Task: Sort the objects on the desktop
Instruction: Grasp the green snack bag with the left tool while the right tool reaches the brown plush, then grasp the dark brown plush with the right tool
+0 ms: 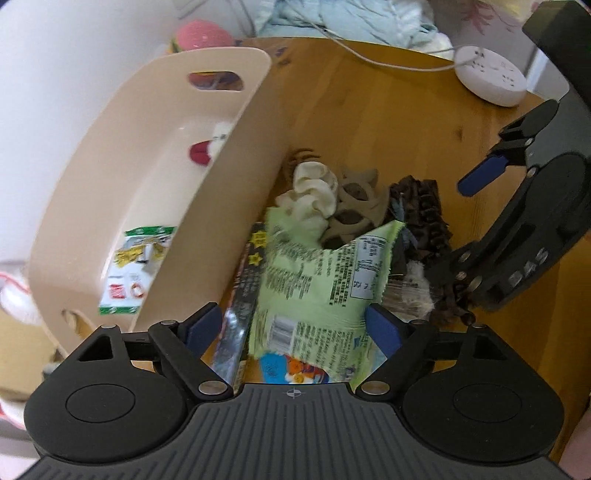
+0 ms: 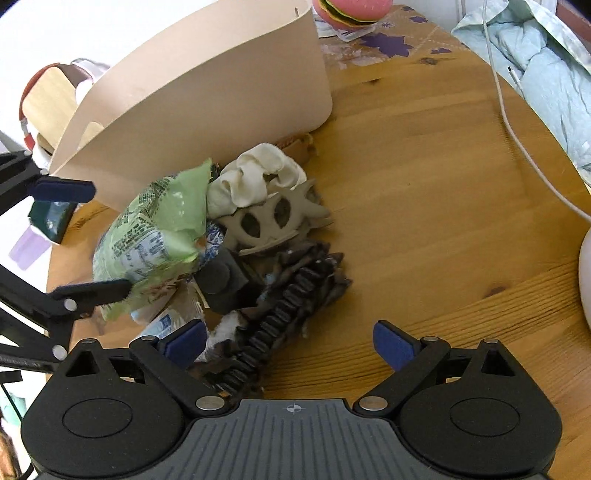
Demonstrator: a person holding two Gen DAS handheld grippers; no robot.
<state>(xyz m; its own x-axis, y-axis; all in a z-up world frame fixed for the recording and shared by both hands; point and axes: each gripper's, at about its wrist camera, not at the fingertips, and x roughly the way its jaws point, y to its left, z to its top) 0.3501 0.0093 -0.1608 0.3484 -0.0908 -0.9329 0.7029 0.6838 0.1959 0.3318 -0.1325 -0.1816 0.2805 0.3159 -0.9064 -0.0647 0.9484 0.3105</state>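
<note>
Wooden table (image 2: 424,184) holds everything. Beige bin (image 1: 147,177) sits at far left of the table, wall upright, handle slot at its far end; a green-and-white packet (image 1: 135,269) lies inside near end, a small red-and-white item (image 1: 207,147) further in. White power strip (image 1: 491,79) at far right edge, its cable (image 2: 517,129) running across the table. Pale blue bedding (image 2: 546,74) beyond the far right edge. Pink burger toy (image 2: 351,11) behind the bin.

Pile of desktop objects sits just right of the bin, touching its wall. Light green snack bag (image 1: 314,288) is at the near-left of the pile, between the fingers of the left gripper (image 1: 293,328); pads spread, right pad touching the bag, left one beside a dark star-print packet (image 1: 243,295) — not clamped as far as visible. Cream scrunchie (image 2: 255,177) at far side of pile, tan hair claw (image 2: 273,218) just near of it, dark brown hair claw (image 2: 291,306) at near right.

Right gripper (image 2: 291,343) has fingers wide apart, left pad over the dark claw's near end, right pad above bare wood, nothing held.
</note>
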